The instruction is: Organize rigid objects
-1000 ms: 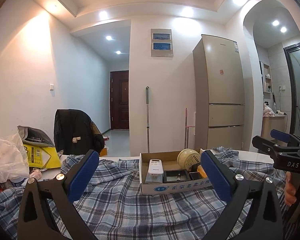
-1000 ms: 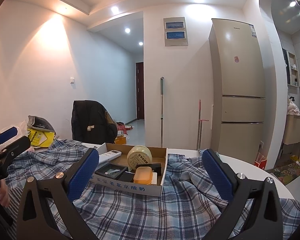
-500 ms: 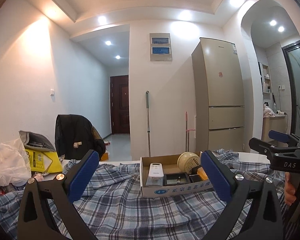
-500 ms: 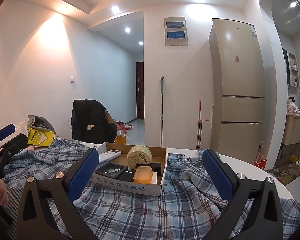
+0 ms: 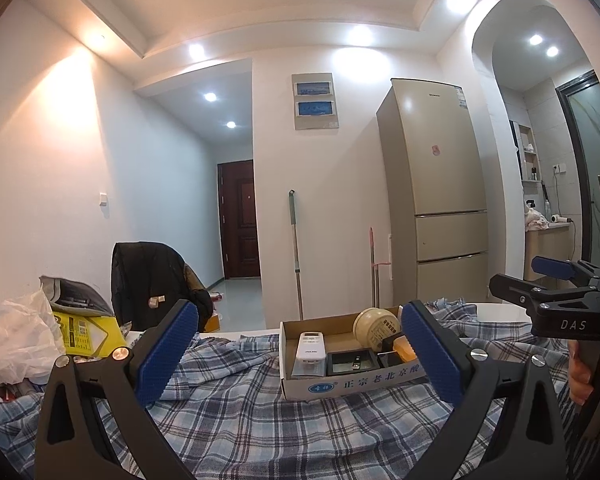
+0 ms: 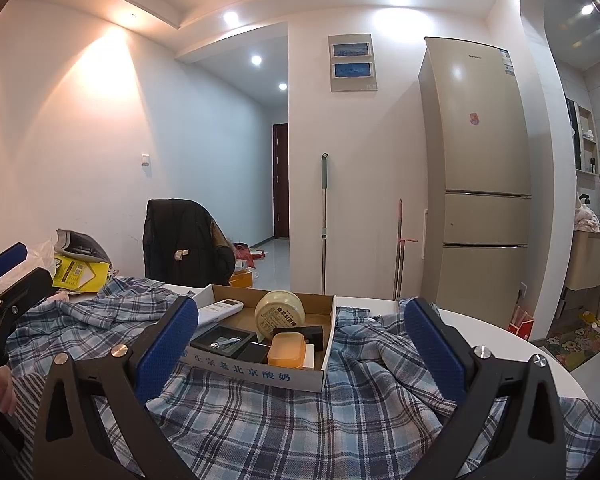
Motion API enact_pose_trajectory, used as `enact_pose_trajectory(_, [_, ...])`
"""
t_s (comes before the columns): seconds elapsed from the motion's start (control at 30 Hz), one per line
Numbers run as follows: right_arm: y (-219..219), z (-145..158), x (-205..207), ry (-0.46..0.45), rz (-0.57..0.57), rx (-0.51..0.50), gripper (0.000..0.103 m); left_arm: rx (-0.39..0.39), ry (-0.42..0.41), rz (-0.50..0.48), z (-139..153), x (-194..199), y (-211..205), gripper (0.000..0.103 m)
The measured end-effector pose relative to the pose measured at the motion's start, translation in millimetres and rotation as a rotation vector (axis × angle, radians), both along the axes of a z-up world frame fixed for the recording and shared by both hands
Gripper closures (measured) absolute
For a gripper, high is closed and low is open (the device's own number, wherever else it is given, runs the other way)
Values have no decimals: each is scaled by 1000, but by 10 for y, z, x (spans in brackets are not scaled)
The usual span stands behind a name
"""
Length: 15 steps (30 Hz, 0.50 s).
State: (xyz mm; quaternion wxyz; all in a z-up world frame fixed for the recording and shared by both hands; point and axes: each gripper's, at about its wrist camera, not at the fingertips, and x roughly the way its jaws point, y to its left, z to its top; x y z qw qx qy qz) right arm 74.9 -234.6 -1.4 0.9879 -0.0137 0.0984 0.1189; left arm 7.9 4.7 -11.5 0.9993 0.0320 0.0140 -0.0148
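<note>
Both grippers, left gripper (image 5: 300,354) and right gripper (image 6: 300,346), stand wide open and empty before the cardboard box (image 6: 260,374). Inside it lie the remote (image 6: 219,307), jar (image 6: 280,311) and orange case (image 6: 288,350); sorting seems mostly done.

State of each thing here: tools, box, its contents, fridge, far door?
left tool: open, empty
right tool: open, empty
cardboard box: open-topped, on plaid cloth
remote: lying in box
round tin: tilted on edge
fridge: shut
door: shut
</note>
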Motion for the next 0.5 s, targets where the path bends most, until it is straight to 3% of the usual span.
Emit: enact_pose_trajectory(0.5, [5, 15, -8, -7, 1, -3, 0, 20, -10, -15, -6, -37, -48, 0])
